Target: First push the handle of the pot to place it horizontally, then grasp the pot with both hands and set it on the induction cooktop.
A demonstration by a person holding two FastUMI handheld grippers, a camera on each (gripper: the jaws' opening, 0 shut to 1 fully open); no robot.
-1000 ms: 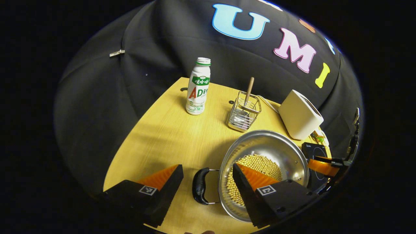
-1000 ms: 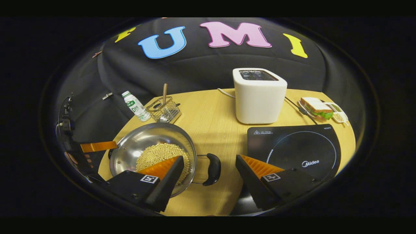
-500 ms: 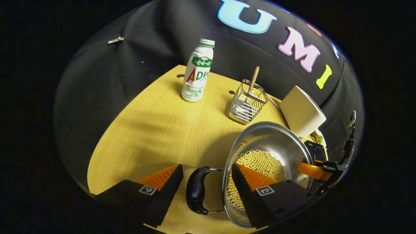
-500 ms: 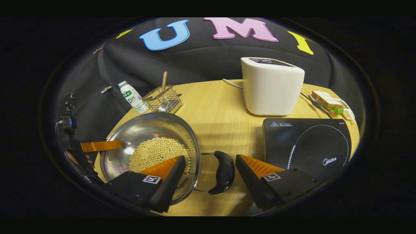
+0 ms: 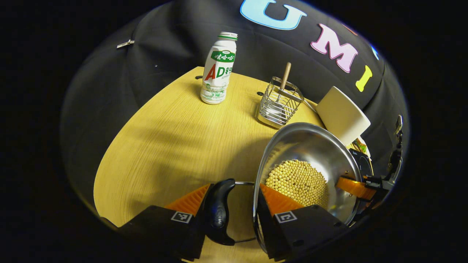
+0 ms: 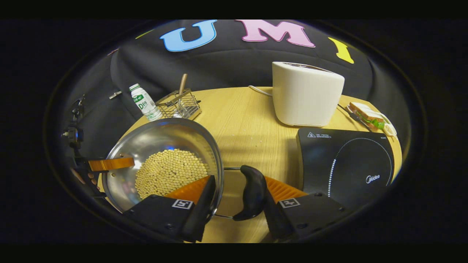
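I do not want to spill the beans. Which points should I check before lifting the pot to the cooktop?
1. The left gripper straddles the left handle and the pot rim: ok.
2. The right gripper straddles the right handle and the rim: ok.
3. Both grips press firmly: cannot tell.
4. The soybeans lie inside the pot: ok.
5. The induction cooktop surface is bare: ok.

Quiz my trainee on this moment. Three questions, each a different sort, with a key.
1. True or false: the pot already sits on the induction cooktop.
2. What does the pot hold? A water; B small yellow beans; C sliced bread.
3. Which parts of the pot lie between the right gripper fingers?

Key: 1 false, it is beside the cooktop. 2 B. 3 the black handle and the near rim.
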